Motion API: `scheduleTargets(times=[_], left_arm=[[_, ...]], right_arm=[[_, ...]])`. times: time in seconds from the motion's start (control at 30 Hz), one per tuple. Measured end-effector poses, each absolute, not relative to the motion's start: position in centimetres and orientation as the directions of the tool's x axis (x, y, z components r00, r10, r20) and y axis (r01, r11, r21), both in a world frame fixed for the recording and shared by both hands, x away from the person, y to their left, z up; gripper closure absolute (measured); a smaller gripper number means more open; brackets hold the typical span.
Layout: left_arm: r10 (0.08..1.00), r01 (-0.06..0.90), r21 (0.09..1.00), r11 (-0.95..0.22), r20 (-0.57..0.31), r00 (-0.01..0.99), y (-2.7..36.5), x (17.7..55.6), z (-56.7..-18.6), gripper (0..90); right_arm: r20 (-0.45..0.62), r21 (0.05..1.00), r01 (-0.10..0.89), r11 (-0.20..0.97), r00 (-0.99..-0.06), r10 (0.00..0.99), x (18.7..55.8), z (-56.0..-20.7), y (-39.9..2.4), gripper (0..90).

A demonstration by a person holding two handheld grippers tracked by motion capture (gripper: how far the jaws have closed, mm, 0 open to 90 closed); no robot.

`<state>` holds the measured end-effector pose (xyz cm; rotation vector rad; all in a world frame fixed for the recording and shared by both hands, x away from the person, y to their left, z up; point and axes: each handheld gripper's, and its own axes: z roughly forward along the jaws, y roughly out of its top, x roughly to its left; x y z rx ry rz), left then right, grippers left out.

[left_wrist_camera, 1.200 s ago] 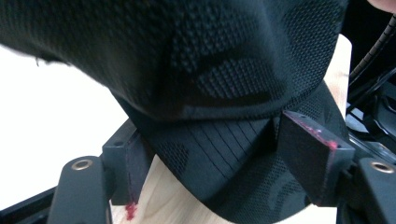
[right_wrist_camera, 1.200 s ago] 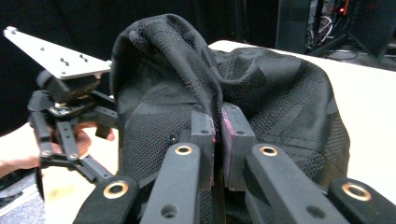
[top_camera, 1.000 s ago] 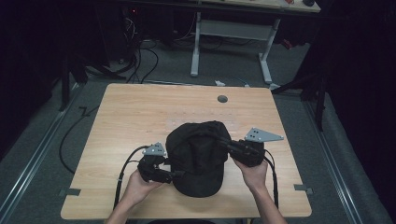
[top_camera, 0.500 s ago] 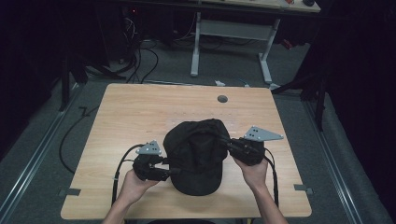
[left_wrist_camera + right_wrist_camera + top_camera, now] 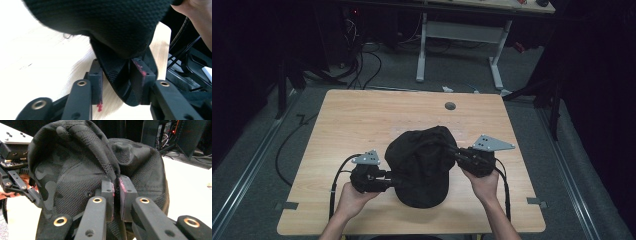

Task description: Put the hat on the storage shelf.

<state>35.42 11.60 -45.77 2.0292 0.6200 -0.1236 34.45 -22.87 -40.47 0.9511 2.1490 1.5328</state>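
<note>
Two grippers on one black camo baseball cap [image 5: 422, 165], lower centre of the high view. Left gripper [image 5: 393, 181] at the cap's lower-left edge: jaws apart around the brim, not visibly pinching. Right gripper [image 5: 116, 192] clamped on a crown fold. Farther up: wooden table [image 5: 362, 120], grommet hole [image 5: 450, 106].

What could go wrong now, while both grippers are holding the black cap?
1. The right gripper pinches only a thin fold of the black cap; this fold could slip out if the hands pull apart.
2. In the left gripper view, the left gripper has the cap's edge lying against one jaw, with a gap at the other, so its hold looks weak.
3. The cap sits near the front edge of the table and might fall off if released.
</note>
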Motion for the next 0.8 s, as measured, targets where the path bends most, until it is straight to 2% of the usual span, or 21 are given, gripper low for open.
scheduleTargets(times=[0.23,0.5,0.7,0.8], left_arm=[[0.349,0.492,0.787,-0.372,-0.373,0.86,12.3,35.3,-45.5,77.2],[0.276,0.485,0.804,-0.344,-0.407,0.871,12.7,35.1,-44.4,84.7],[0.233,0.494,0.806,-0.325,-0.438,0.868,12.9,34.9,-44.1,86.3],[0.234,0.493,0.811,-0.314,-0.438,0.868,13.0,34.9,-44.0,86.4]], right_arm=[[0.099,0.928,0.314,0.201,-0.727,0.68,34.5,-40.5,-22.7,81.7],[0.11,0.933,0.313,0.179,-0.72,0.685,34.4,-40.5,-22.9,77.6],[0.121,0.933,0.319,0.167,-0.715,0.689,34.5,-40.6,-23.0,75.5],[0.143,0.93,0.337,0.149,-0.703,0.696,34.7,-40.8,-23.2,70.0]])
